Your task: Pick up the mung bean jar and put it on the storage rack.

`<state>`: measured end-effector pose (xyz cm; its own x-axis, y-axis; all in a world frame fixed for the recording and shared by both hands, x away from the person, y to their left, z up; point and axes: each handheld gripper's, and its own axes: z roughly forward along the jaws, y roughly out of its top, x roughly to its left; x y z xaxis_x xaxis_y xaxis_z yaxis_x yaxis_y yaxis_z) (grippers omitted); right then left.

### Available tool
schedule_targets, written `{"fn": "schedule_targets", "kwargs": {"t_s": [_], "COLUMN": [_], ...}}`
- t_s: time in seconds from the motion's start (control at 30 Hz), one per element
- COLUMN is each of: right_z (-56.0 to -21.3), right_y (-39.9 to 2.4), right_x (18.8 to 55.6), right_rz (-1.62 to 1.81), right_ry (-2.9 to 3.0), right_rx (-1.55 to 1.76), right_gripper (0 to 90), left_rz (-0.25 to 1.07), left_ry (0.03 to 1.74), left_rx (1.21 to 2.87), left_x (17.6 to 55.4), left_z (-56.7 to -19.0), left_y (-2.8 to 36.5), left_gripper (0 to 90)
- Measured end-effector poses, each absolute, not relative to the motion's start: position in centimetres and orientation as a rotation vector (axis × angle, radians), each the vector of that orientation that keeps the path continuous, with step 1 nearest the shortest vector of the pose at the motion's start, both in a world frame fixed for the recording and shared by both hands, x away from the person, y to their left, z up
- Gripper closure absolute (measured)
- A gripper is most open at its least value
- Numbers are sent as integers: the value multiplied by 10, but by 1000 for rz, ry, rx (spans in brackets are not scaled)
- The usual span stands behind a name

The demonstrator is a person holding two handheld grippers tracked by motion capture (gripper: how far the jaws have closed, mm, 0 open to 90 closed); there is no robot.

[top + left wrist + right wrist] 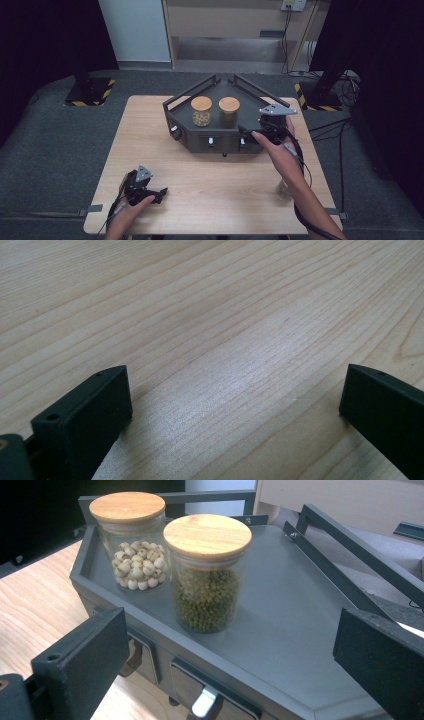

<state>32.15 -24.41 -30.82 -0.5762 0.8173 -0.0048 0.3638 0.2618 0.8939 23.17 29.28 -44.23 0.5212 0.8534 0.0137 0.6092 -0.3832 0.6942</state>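
Setting: pale wooden worktop (210, 180) on grey carpet, dark curtains at both sides, a cabinet and wall behind.
Rack: dark metal tray (300, 605) with low rails at the far middle of the worktop, small drawers with pale handles (202, 702) along its front.
Jar in hand's reach: glass jar of green beans (207, 575), upright on the tray floor, wooden lid on, just in front of the right gripper (230, 650).
Neighbour: jar of pale round seeds (135, 545), also lidded, just beside the green one and slightly behind it from the right gripper view; a narrow gap or contact between them, I cannot tell which.
Right gripper: jaws spread wide, nothing between them, held at the tray's near right corner by the person's right hand (280, 150).
Left gripper: left gripper (235, 405) jaws spread, low over bare wood at the near left of the worktop, holding nothing.
Handling: likely stiff, smooth and breakable glass, moderately heavy with its fill; the lid may only sit loose, so take the glass body at mid-height, not the lid.
In the way: the seed jar close on one side leaves little room for a jaw there; the tray rails limit a low sideways approach.
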Motion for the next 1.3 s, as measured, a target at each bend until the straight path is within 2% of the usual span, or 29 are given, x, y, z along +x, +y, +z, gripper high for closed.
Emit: {"fn": "schedule_targets", "kwargs": {"t_s": [1.3], "right_z": [-327], "right_y": [-299], "right_x": [289], "right_rz": [1242], "right_ry": [2092], "right_rx": [1138], "right_gripper": [17], "left_rz": [495], "left_ry": [1184], "left_rx": [2126], "left_x": [232], "left_z": [-442], "left_y": [293], "left_gripper": [0]}}
